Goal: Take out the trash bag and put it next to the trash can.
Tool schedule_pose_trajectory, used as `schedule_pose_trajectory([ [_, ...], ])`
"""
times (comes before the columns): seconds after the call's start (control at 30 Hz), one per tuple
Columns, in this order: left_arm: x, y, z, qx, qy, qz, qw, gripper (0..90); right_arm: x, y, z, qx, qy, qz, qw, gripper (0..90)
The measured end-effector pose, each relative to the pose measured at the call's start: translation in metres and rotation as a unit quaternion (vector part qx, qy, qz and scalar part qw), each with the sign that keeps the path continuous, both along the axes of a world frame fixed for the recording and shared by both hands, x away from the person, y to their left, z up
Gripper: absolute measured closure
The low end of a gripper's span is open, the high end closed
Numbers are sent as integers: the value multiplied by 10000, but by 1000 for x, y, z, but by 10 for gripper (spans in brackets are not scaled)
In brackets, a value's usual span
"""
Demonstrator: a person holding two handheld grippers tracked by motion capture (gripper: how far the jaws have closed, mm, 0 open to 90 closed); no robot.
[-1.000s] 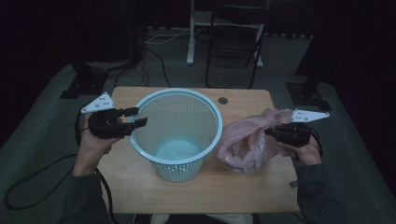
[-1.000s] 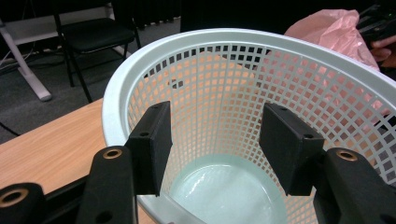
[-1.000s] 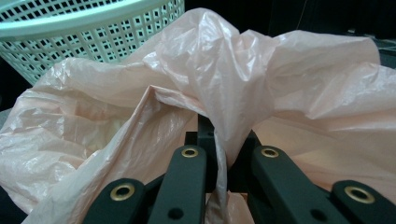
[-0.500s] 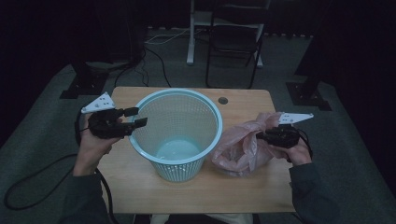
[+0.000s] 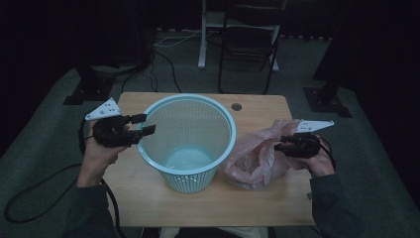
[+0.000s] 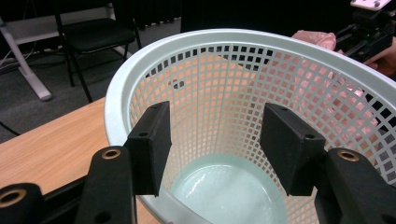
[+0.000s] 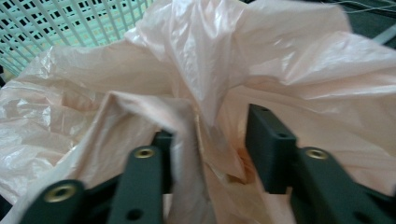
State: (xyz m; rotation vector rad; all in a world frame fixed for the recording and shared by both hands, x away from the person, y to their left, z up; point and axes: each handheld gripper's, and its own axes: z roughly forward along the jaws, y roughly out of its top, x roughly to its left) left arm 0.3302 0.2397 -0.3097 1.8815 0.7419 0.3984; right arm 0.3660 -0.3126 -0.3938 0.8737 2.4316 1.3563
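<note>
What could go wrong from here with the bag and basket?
1. The right claw has only a thin fold of the pink plastic bag between its jaws, which look partly open; the film may slip out when lifted.
2. The left claw is open, straddling the rim of the mesh basket, so the basket may tip or slide if the bag drags on it.
3. The bag lies against the basket wall and could snag.

I found no readable text, label, brand, number or sign anywhere; the basket [image 5: 188, 144], the bag [image 5: 252, 158] and the table [image 5: 148, 198] I worked over carried none.
</note>
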Motion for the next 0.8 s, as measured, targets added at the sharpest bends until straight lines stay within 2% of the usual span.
schedule_pose_trajectory([
  [0.07, 0, 0, 0, 2, -2, -1, 10000, 435, -2, -3, 3, -37, 10, -52, 10000, 525],
  [0.13, 0, 0, 0, 3, 2, -1, 10000, 435, -6, -8, 7, -92, -17, -72, 9999, 437],
  [0.37, 0, 0, 0, 1, 3, 0, 10000, 434, -16, -15, 14, -313, -76, -48, 9995, 325],
  [0.47, 0, -1, 0, 2, 2, 2, 10000, 434, -23, -20, 16, -404, -86, 20, 9991, 295],
  [0.8, 0, 0, 0, 8, 7, 1, 10000, 434, -35, -34, 25, -412, -215, 43, 9989, 279],
])
